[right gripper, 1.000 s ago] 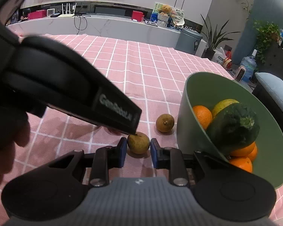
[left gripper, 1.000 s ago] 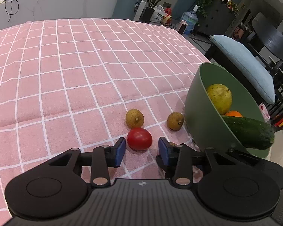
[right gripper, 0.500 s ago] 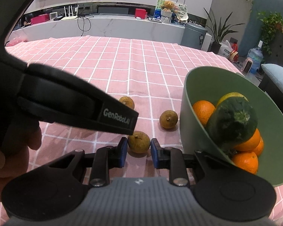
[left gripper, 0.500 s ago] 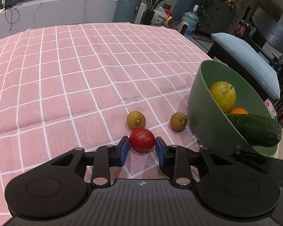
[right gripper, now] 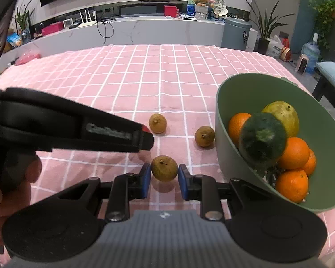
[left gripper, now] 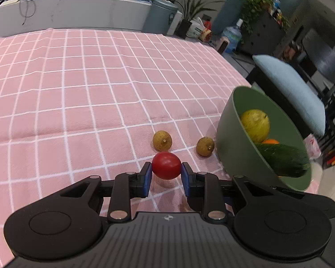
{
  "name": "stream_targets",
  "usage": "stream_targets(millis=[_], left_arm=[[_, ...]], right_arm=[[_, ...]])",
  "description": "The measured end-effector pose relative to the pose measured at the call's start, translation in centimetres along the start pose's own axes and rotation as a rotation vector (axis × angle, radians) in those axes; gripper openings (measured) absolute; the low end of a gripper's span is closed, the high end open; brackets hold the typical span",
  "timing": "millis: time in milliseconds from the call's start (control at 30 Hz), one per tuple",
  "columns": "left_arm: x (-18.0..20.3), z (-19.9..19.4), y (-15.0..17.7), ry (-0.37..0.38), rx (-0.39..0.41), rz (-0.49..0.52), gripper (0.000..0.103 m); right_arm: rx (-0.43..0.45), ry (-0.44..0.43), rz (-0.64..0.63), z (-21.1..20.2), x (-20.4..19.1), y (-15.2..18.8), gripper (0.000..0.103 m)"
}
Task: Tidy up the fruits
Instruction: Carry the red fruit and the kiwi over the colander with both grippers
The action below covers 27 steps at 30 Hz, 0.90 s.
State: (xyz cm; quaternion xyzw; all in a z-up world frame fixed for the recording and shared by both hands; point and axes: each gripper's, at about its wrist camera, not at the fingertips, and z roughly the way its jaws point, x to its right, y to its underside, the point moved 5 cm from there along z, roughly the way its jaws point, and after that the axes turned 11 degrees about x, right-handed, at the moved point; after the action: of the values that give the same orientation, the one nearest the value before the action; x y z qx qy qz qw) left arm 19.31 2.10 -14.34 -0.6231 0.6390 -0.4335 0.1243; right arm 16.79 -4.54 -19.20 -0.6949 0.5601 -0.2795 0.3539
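My left gripper (left gripper: 166,168) has its blue pads on both sides of a red tomato (left gripper: 166,164), and its jaws are closing on it; the tomato hangs just above the pink checked cloth (left gripper: 78,102). My right gripper (right gripper: 164,172) is shut on a brown longan (right gripper: 164,168), held slightly off the cloth with its shadow beneath. Two more longans (right gripper: 158,123) (right gripper: 204,136) lie loose on the cloth beside the green bowl (right gripper: 227,156). The bowl holds several oranges (right gripper: 294,153), a yellow fruit (right gripper: 285,116) and a dark cucumber (right gripper: 262,139).
The left tool's black body (right gripper: 67,129) and a hand (right gripper: 2,189) fill the left of the right wrist view. The bowl (left gripper: 232,147) stands near the table's right edge; beyond it is a chair with a blue cushion (left gripper: 290,84). A white counter (right gripper: 145,31) runs behind the table.
The left jaws have narrowed onto the tomato and raised it off the cloth. The right gripper has kept its hold on the longan, tilting up a little.
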Motion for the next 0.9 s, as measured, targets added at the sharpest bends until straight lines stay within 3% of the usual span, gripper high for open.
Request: stream_targets(millis=[367, 633, 900], left_arm=[[0.9, -4.3, -1.3, 0.0, 0.07, -0.074, 0.031], [4.0, -5.7, -3.1, 0.001, 0.136, -0.053, 0.031], [8.1, -5.7, -4.7, 0.07, 0.146, -0.024, 0.031]], right_arm=[[0.056, -0.132, -0.021, -5.3, -0.6, -2.0, 0.022], [0.133, -0.135, -0.064, -9.3, 1.2, -4.3, 0.022], [0.181, -0.131, -0.028, -12.6, 4.6, -5.8, 0.022]])
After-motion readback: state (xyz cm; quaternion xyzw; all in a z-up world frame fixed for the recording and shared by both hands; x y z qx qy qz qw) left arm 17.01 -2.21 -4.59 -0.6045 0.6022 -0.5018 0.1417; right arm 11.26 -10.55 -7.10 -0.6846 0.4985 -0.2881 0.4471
